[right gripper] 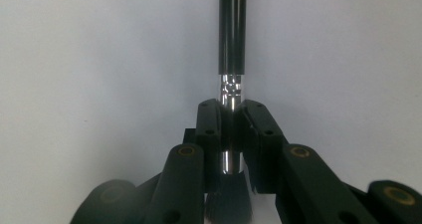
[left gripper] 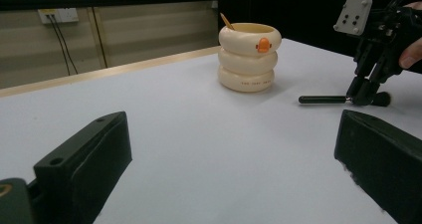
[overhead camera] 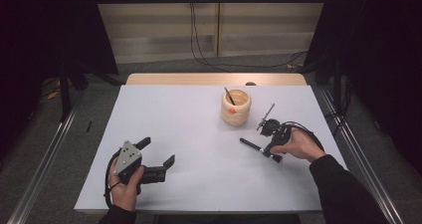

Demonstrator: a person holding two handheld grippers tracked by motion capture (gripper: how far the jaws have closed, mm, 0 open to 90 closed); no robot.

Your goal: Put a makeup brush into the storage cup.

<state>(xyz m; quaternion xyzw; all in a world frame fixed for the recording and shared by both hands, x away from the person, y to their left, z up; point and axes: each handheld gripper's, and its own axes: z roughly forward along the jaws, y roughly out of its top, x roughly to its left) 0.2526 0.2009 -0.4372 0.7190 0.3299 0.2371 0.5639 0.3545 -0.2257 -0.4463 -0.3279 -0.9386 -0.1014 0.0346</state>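
Note:
A brush (overhead camera: 250, 145) with a black handle, a silver collar and dark bristles lies level on or just above the white table (overhead camera: 189, 129), right of centre. My right gripper (overhead camera: 268, 149) is shut on the brush's silver collar; in the right gripper view the jaws pinch it (right gripper: 232, 117) and the handle (right gripper: 232, 30) runs straight away from them. A cream ringed cup (overhead camera: 236, 107) with an orange mark holds a thin stick (overhead camera: 229, 95). My left gripper (overhead camera: 158, 151) rests at the near left, open and holding nothing. The left gripper view has the cup (left gripper: 247, 57), the brush (left gripper: 323, 99) and the right gripper (left gripper: 362, 92) beyond its own jaws (left gripper: 224, 159).
A wooden strip (overhead camera: 214, 79) borders the table's far edge, with a small dark object (overhead camera: 250, 83) on it. Metal rails (overhead camera: 45, 159) run along the floor on both sides. Cables (overhead camera: 199, 45) hang down the back wall.

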